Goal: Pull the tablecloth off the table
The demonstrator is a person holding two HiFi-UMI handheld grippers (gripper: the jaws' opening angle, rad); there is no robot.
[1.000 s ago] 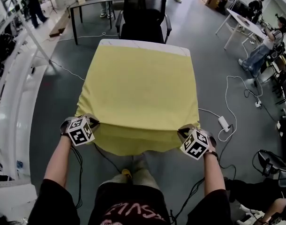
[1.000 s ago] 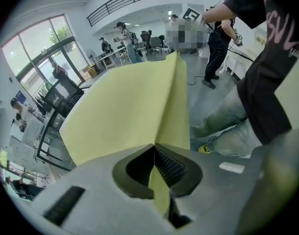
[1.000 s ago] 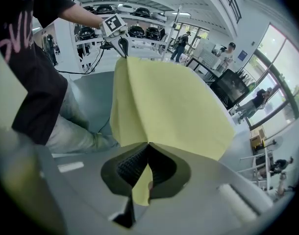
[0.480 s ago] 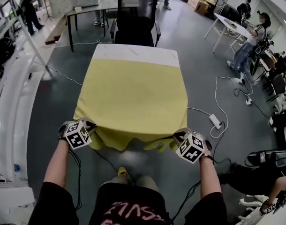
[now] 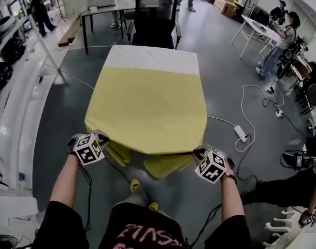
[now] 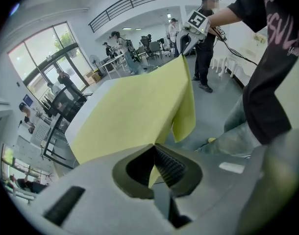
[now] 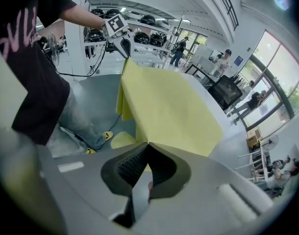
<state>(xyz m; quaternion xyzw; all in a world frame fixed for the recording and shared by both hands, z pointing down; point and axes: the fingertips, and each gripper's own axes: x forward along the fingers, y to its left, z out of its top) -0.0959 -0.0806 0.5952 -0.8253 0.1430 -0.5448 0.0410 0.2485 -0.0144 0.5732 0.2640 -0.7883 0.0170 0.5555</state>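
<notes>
My left gripper (image 5: 97, 139) is clamped tight on the near left corner of the tablecloth (image 5: 147, 105), with the yellow cloth pinched between its ribbed pads (image 6: 169, 168). The cloth covers most of the table (image 5: 153, 60). Only a white strip at the far end, by the black chair (image 5: 155, 22), lies bare, and loose folds hang toward the floor between my 2 hands. My right gripper (image 5: 203, 152) is closed the same way on the near right corner. To pull well, I judge I should draw both corners toward me at an even pace and equal height, so the sheet slides flat and neither skews nor snags on a table corner. I would also step back clear of the hanging folds. The cloth looks thin, matte and smooth, and it creases softly. The tabletop looks hard, white and rectangular, with rounded far corners.
</notes>
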